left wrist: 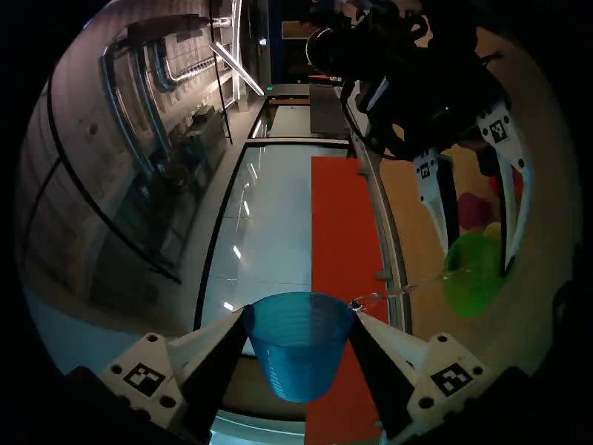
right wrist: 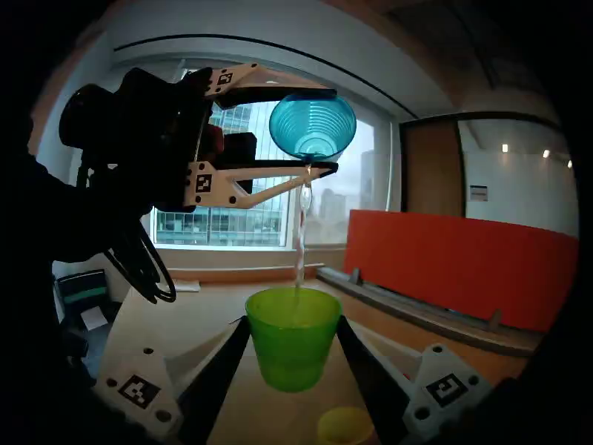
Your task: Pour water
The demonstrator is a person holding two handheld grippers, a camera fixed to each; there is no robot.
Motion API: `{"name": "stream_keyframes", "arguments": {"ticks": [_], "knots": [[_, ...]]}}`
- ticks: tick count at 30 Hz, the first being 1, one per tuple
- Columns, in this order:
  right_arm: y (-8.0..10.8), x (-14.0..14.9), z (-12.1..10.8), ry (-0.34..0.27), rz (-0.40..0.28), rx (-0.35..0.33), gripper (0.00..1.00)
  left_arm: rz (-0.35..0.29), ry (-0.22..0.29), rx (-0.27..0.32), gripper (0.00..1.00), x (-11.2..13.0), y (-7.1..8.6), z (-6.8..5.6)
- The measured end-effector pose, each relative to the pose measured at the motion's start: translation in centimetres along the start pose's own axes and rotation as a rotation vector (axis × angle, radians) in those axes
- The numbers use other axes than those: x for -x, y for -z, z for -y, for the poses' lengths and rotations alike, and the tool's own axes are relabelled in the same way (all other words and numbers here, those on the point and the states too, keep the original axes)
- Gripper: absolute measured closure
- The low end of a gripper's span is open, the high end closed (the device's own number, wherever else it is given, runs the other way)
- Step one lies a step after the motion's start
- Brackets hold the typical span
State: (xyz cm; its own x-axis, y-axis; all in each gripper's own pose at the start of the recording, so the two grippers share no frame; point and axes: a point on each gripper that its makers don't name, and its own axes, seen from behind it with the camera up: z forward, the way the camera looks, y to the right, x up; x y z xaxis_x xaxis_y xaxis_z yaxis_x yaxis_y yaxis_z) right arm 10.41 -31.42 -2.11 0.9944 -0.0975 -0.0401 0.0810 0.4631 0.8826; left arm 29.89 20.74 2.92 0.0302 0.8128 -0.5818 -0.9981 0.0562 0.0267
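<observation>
While the right gripper [right wrist: 293, 330] clamps both fingers on the upright translucent green plastic cup [right wrist: 293, 360] over the pale wooden desk [right wrist: 178, 319], a thin water stream [right wrist: 301, 237] falls into it from the tipped translucent blue plastic cup [right wrist: 311, 126] above, pinched between the left gripper [left wrist: 298, 315] fingers. The green cup's fill level is unclear. A round yellow object [right wrist: 345, 428] below it is cut off.

Your left tongs [left wrist: 299, 319] are white with black inner faces, and each arm carries a black-and-white square marker. Your right tongs [right wrist: 293, 326] have the same colours and markers. The blue cup [left wrist: 299, 345] is translucent teal-blue, ribbed with fine rings. The green cup [right wrist: 293, 347] is bright translucent lime. The water [right wrist: 301, 245] is clear. The panel [right wrist: 467, 259] is flat orange-red, the table [right wrist: 178, 326] pale tan, the round thing [right wrist: 345, 426] plain yellow.
</observation>
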Motion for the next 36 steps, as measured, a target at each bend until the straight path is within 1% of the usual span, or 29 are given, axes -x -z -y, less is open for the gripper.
{"name": "stream_keyframes", "arguments": {"ticks": [6, 14, 17, 24, 32, 36], "knots": [[0.10, -0.06, 0.00, -0.003, -0.002, 0.002, 0.12, -0.008, -0.034, 0.003, 0.11, -0.51, 0.36, -0.32], [0.16, -0.11, 0.03, -0.001, -0.002, 0.005, 0.12, -0.010, -0.087, -0.005, 0.11, -0.99, 0.44, -0.60], [0.17, -0.21, 0.05, -0.002, -0.004, 0.005, 0.12, -0.008, -0.095, -0.009, 0.11, -1.00, 0.46, -0.61], [0.11, -0.21, 0.00, 0.000, -0.003, 0.005, 0.12, -0.012, -0.089, -0.014, 0.11, -0.98, 0.47, 0.10], [0.01, -0.31, -0.01, -0.001, -0.005, 0.004, 0.12, -0.013, -0.086, -0.011, 0.11, -0.99, 0.55, 0.09], [-0.04, -0.43, 0.04, 0.000, -0.005, 0.004, 0.12, -0.013, -0.082, -0.012, 0.11, -0.86, 0.45, 0.39]]}}
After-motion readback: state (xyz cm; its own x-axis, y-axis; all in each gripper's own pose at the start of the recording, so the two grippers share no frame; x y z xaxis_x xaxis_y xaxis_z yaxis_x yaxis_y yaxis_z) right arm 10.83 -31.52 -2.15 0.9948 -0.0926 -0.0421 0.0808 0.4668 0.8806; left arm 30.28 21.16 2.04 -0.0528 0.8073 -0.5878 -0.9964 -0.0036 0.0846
